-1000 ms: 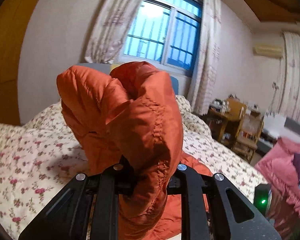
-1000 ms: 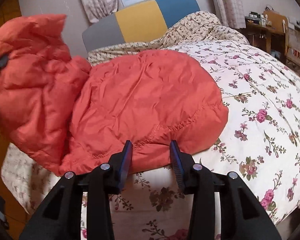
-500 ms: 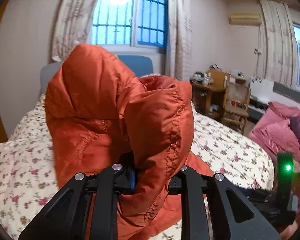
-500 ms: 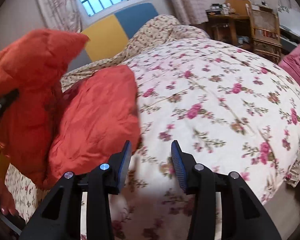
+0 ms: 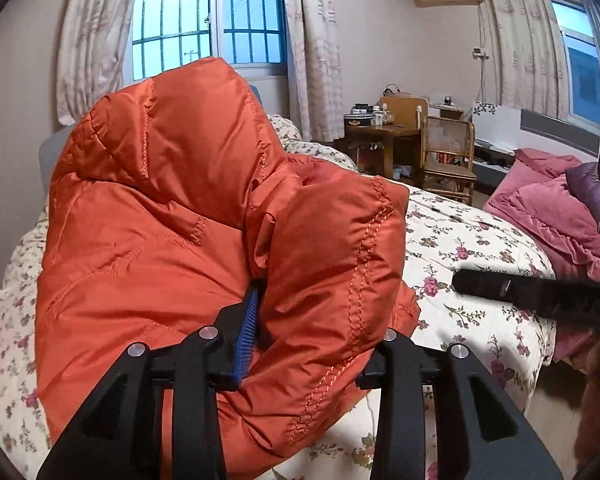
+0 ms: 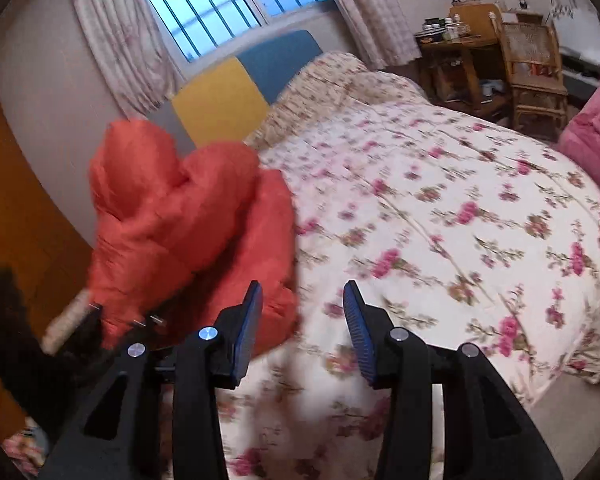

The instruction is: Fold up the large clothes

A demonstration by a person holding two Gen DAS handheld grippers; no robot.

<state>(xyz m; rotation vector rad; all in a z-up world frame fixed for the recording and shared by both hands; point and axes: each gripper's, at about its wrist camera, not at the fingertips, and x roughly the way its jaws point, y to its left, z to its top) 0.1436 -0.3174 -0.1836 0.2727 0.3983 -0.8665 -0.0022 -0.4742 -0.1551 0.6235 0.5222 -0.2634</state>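
An orange puffer jacket [image 5: 172, 220] fills the left wrist view, bunched up and lifted above the floral bed [image 5: 472, 248]. My left gripper [image 5: 316, 320] is shut on a fold of the jacket; the fabric hides its right finger. In the right wrist view the jacket [image 6: 180, 220] hangs in a lump at the left over the bed's edge. My right gripper [image 6: 302, 320] is open and empty, to the right of the jacket, above the bed cover [image 6: 440, 220]. It also shows as a black bar in the left wrist view [image 5: 532, 292].
A yellow and blue headboard [image 6: 244, 84] stands under the window. A wooden desk [image 5: 384, 136] and a wicker chair [image 5: 448, 156] stand beyond the bed. Pink bedding [image 5: 556, 216] is piled on the right. A wooden door [image 6: 16, 220] is on the left.
My left gripper has swung the jacket up and to the right. My right gripper stayed open and has moved right, away from the jacket's hem, over the bare bed cover.
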